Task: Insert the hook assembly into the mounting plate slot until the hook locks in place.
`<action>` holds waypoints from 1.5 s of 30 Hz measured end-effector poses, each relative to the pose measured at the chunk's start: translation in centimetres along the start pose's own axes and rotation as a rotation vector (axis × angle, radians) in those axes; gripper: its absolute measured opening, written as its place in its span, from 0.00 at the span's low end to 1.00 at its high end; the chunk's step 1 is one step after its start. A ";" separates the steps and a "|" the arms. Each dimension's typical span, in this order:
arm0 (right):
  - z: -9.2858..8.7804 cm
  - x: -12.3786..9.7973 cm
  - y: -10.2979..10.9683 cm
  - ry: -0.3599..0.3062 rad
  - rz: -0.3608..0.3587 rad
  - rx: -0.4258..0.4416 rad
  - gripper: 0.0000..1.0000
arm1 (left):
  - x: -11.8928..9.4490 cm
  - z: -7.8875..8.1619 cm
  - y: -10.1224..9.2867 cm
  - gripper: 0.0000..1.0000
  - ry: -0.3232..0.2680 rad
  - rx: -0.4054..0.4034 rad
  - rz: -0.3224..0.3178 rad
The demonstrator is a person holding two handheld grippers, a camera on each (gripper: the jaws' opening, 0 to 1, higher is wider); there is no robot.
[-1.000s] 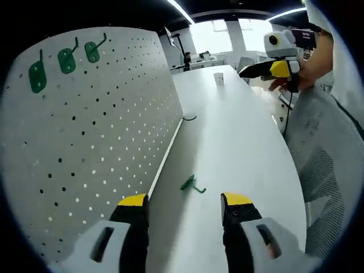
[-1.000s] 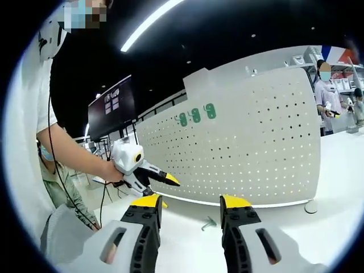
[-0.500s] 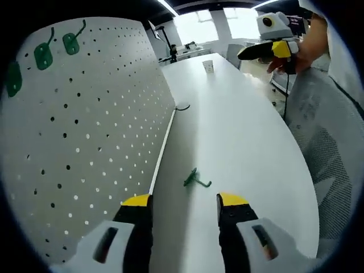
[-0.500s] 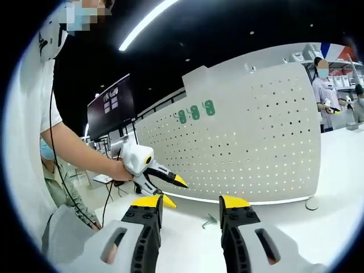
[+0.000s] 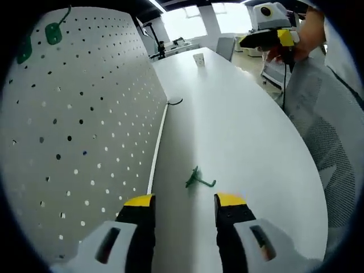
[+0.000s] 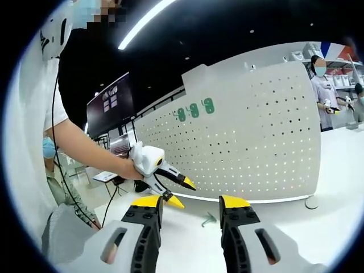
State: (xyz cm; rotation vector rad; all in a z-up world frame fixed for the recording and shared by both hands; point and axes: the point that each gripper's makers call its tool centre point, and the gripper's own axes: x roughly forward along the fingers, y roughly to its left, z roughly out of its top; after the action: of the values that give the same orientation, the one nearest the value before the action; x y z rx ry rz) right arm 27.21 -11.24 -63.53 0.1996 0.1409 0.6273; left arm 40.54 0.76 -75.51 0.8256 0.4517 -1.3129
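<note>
white table [image 5: 250,131] | green hook [image 5: 197,180] lying loose (near pegboard [image 5: 85,131]) | both grippers released

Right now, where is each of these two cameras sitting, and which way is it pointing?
Left gripper view: rides the left gripper, looking down the white table beside the pegboard; a hand holds the right gripper.
Right gripper view: rides the right gripper, facing the pegboard's front; an arm holds the left gripper.
Shared: loose green hook, pegboard.

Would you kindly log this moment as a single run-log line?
left gripper: open, just short of the green hook | hook: loose on white table | right gripper: open | pegboard: hooks mounted near its top
</note>
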 end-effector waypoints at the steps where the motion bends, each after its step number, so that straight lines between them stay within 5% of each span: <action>1: 0.0 0.0 0.0 -0.001 -0.001 0.001 0.38 | 0.2 0.0 0.0 0.42 0.001 0.003 -0.004; 23: -0.1 -0.2 -0.5 0.002 -0.015 0.020 0.37 | 5.0 -0.1 -0.1 0.28 0.053 0.139 -0.125; 33: -0.2 -0.3 -0.7 0.005 -0.022 0.025 0.36 | 6.3 -0.4 -0.8 0.13 0.071 0.122 -0.196; 45: 0.0 -0.4 -1.0 -0.001 -0.032 0.033 0.36 | 7.4 -1.0 -0.9 0.12 0.082 0.115 -0.211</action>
State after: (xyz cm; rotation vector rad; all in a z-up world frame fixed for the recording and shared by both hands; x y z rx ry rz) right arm 27.43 -12.27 -63.77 0.2293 0.1529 0.5936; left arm 41.54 -3.45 -81.70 0.9497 0.5433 -1.5149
